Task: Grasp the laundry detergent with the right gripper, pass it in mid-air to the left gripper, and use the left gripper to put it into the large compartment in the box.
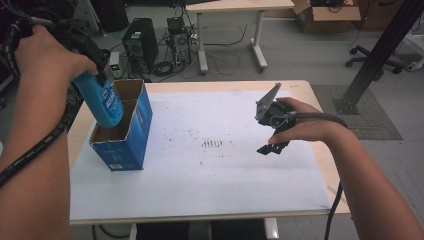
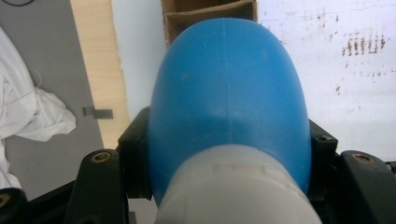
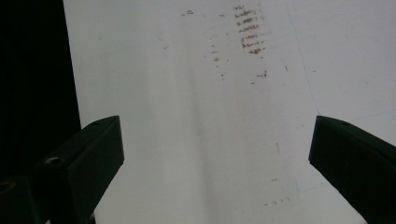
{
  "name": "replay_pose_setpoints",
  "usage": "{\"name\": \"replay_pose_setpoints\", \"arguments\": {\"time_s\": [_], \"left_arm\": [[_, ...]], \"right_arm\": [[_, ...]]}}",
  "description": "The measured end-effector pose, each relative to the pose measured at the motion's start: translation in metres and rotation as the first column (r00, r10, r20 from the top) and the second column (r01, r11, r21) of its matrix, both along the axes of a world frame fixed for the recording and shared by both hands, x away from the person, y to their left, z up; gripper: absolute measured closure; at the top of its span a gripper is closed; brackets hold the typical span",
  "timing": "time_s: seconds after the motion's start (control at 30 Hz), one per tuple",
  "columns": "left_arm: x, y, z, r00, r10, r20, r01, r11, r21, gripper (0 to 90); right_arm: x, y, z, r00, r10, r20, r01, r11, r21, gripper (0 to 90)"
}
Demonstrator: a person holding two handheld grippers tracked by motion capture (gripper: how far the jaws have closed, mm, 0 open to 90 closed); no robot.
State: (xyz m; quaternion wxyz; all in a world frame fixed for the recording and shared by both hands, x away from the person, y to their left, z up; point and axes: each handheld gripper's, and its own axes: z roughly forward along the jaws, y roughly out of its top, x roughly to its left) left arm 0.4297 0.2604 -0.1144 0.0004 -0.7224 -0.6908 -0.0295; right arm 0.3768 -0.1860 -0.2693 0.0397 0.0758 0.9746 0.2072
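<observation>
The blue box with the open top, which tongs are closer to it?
Left. The left tongs hold a blue bottle right over the blue box, its bottom dipping into the opening. The right tongs hover open over the white sheet, well off to the side.

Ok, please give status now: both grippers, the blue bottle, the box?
Left gripper shut on blue bottle, base-down over open blue box. Right gripper open, empty, above white sheet. Nothing blocks the box.
</observation>
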Motion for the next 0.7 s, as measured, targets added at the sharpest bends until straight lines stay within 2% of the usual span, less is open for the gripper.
{"name": "replay_pose_setpoints", "arguments": {"time_s": [0.37,0.53,0.7], "left_arm": [[0.005,-0.004,-0.028,0.9995,-0.025,-0.021,0.025,0.9997,0.008,38.1],[0.007,-0.004,-0.044,0.9988,-0.035,-0.034,0.036,0.9990,0.025,38.1],[0.008,-0.001,-0.059,0.9986,-0.029,-0.045,0.030,0.9993,0.024,38.1]], "right_arm": [[-0.001,0.000,0.002,1.0000,0.001,0.003,-0.001,1.000,0.006,3.2],[0.000,0.000,0.003,1.0000,0.000,-0.006,0.000,1.000,-0.008,3.3],[0.001,0.002,0.005,0.9999,0.003,-0.016,-0.003,1.000,-0.021,3.3]]}}
